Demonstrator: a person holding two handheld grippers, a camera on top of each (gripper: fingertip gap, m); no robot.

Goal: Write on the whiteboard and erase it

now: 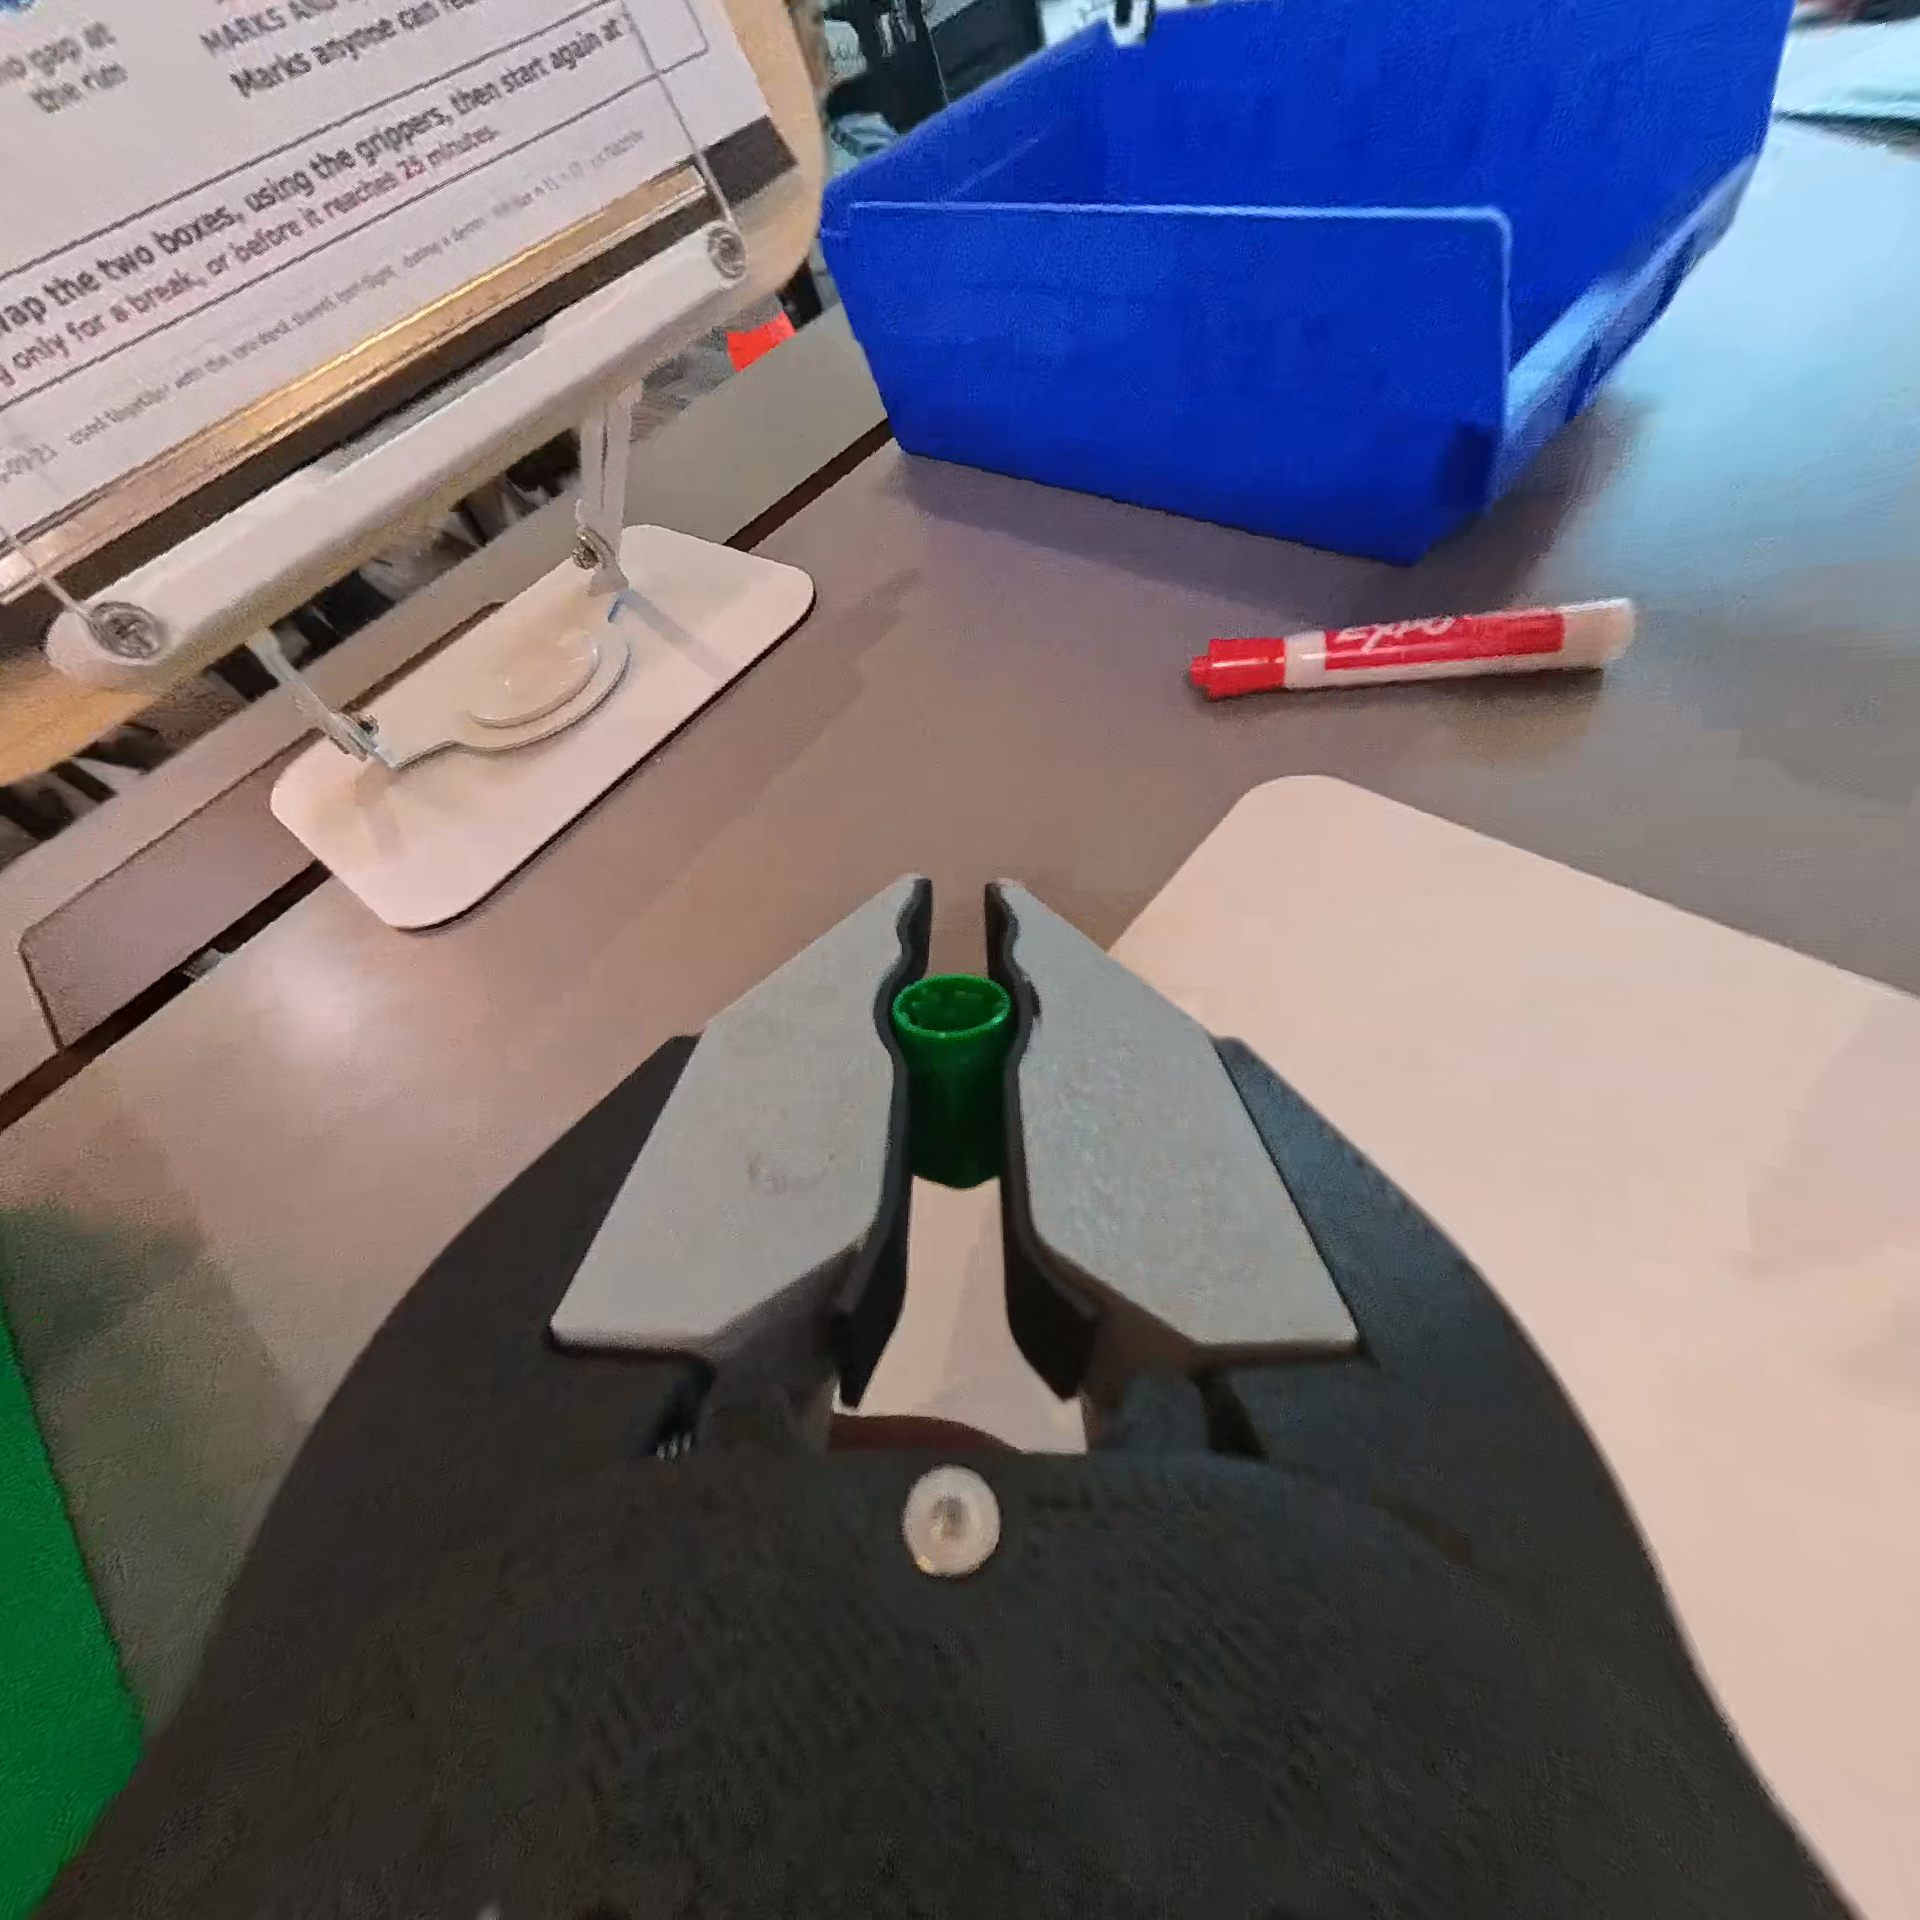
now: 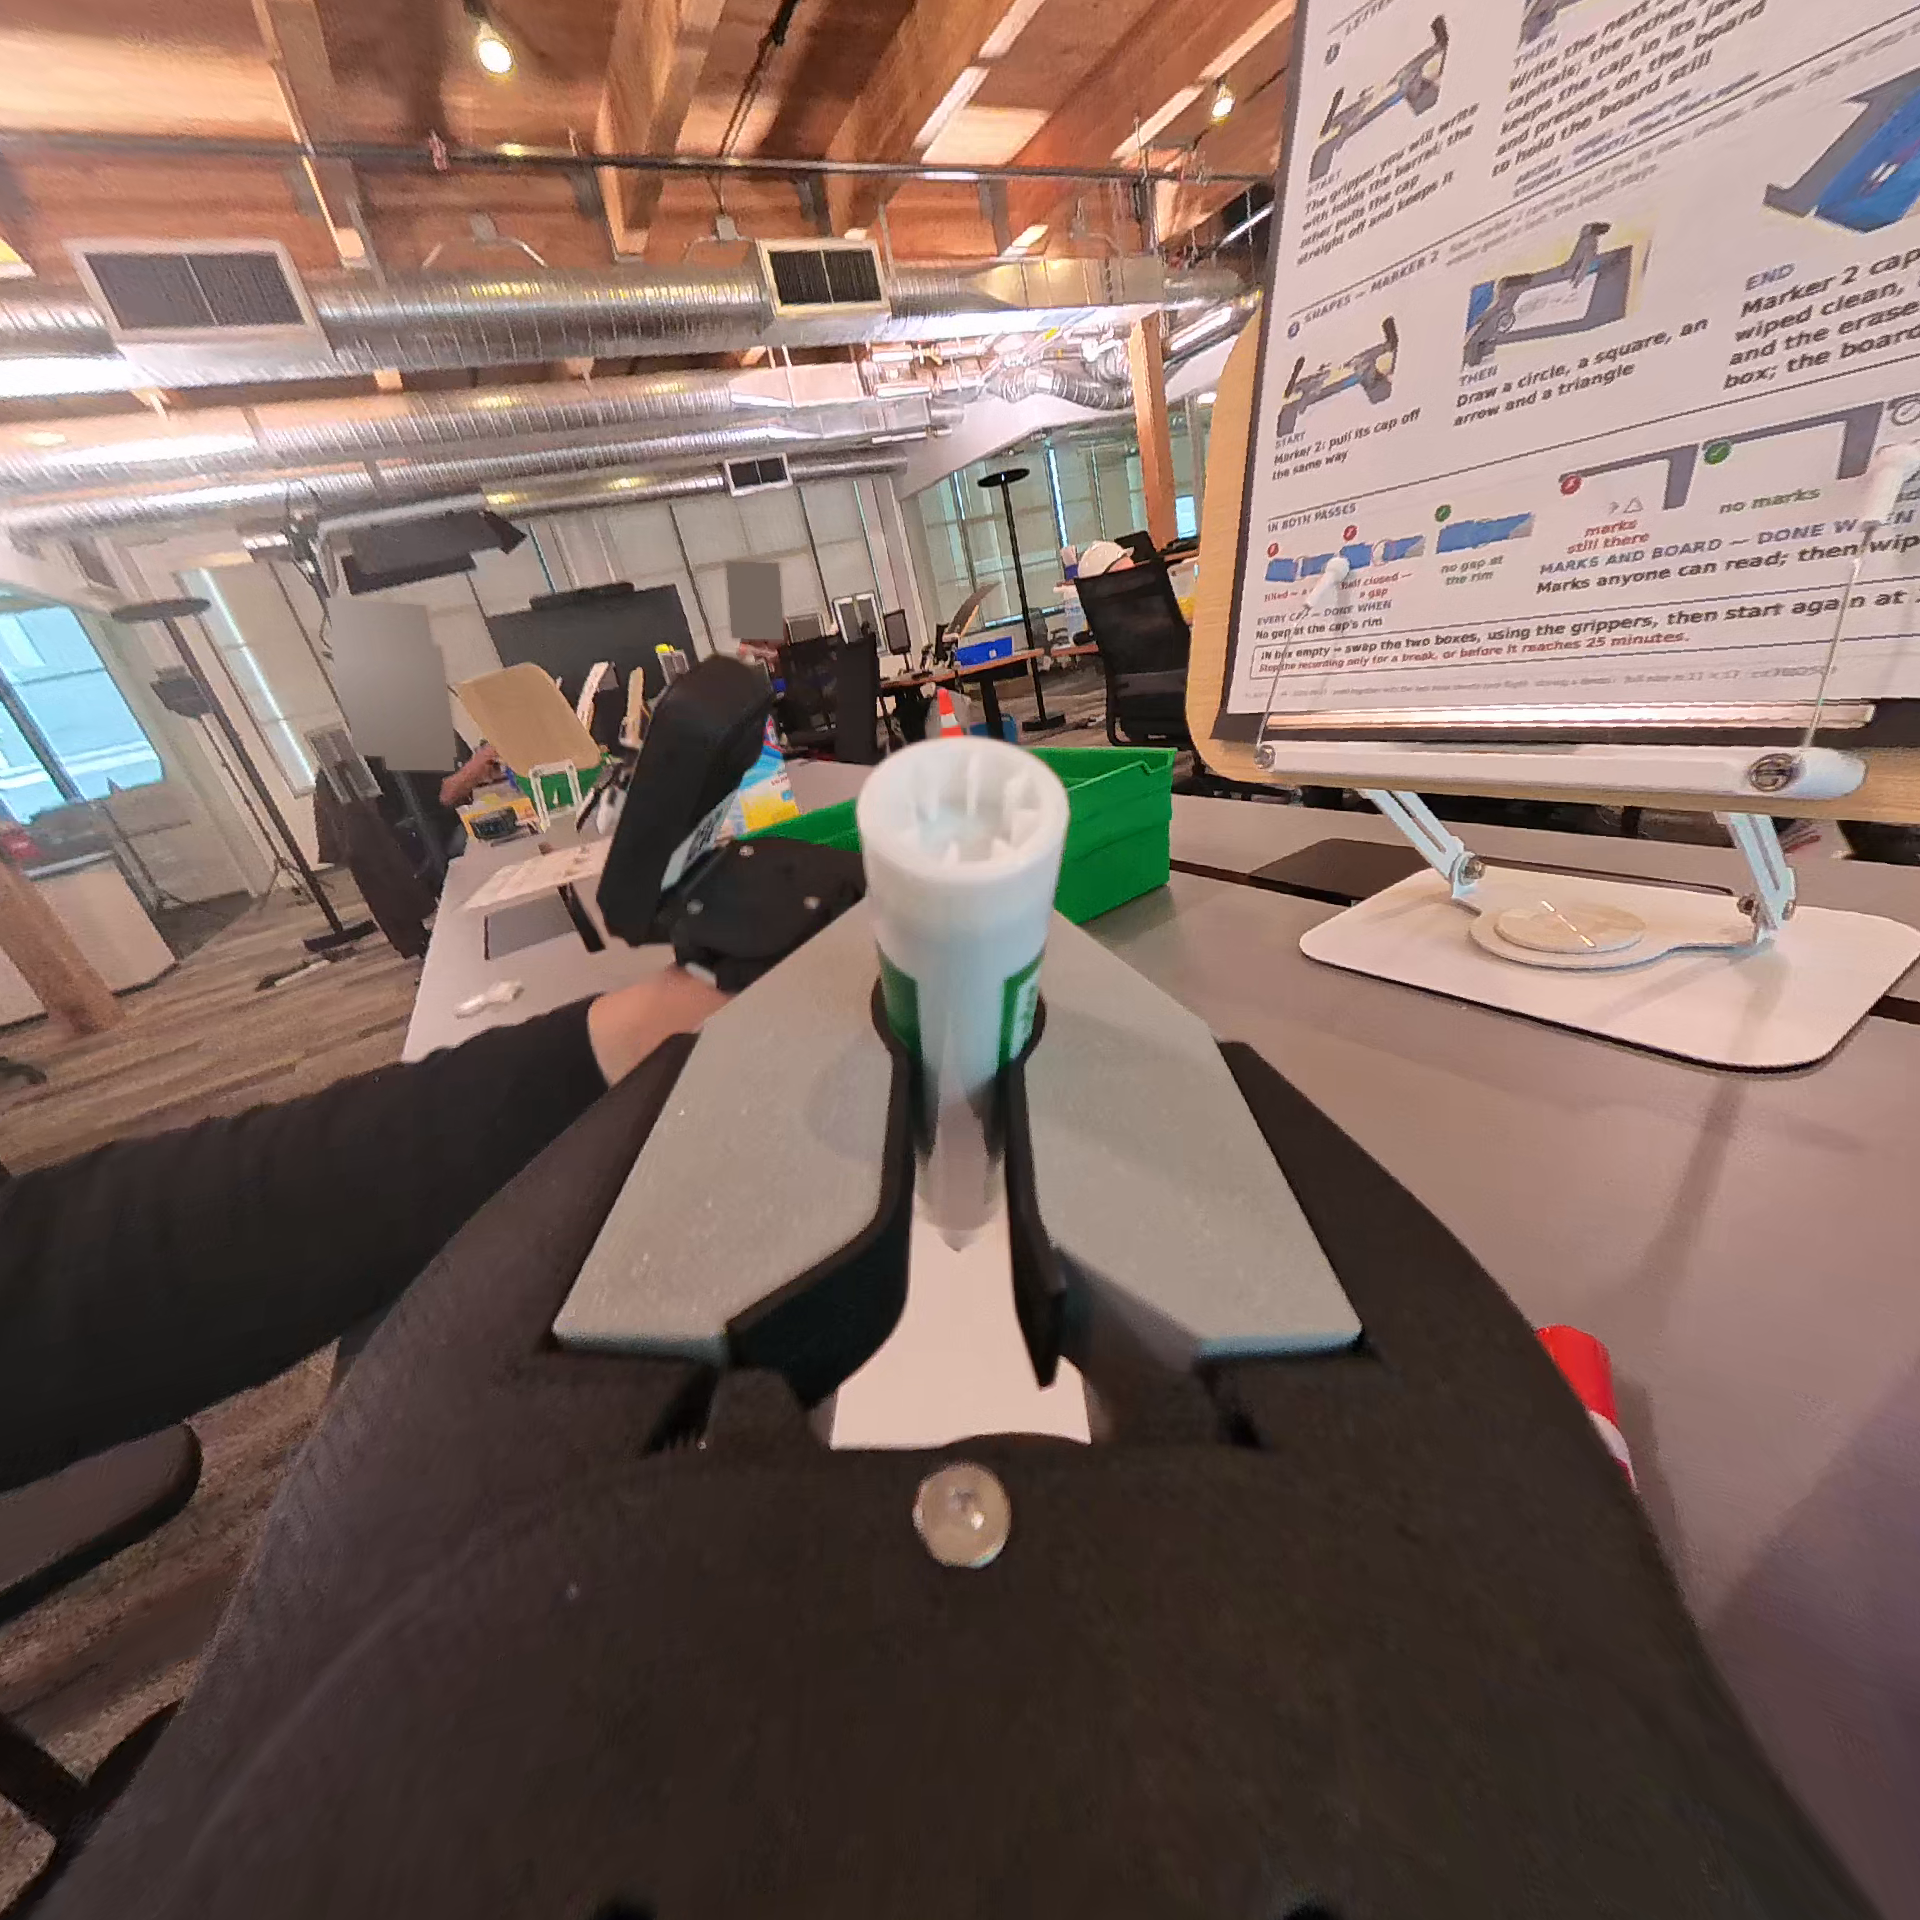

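Your left gripper [image 1: 957, 914] has its jaws pinched narrow on a small green plastic marker cap [image 1: 951, 1070], held upright just over the near-left corner of the flat white whiteboard [image 1: 1507, 1091] on the grey table [image 1: 935, 644]. Your right gripper [image 2: 961, 1023] is clamped on the white-barrelled marker with a green label [image 2: 961, 914], its butt end up and its tip down between the fingers over the board. A capped red marker [image 1: 1413, 646] lies on the table between the whiteboard and the blue plastic bin [image 1: 1195, 343], with the white document stand [image 1: 540, 717] to the left.
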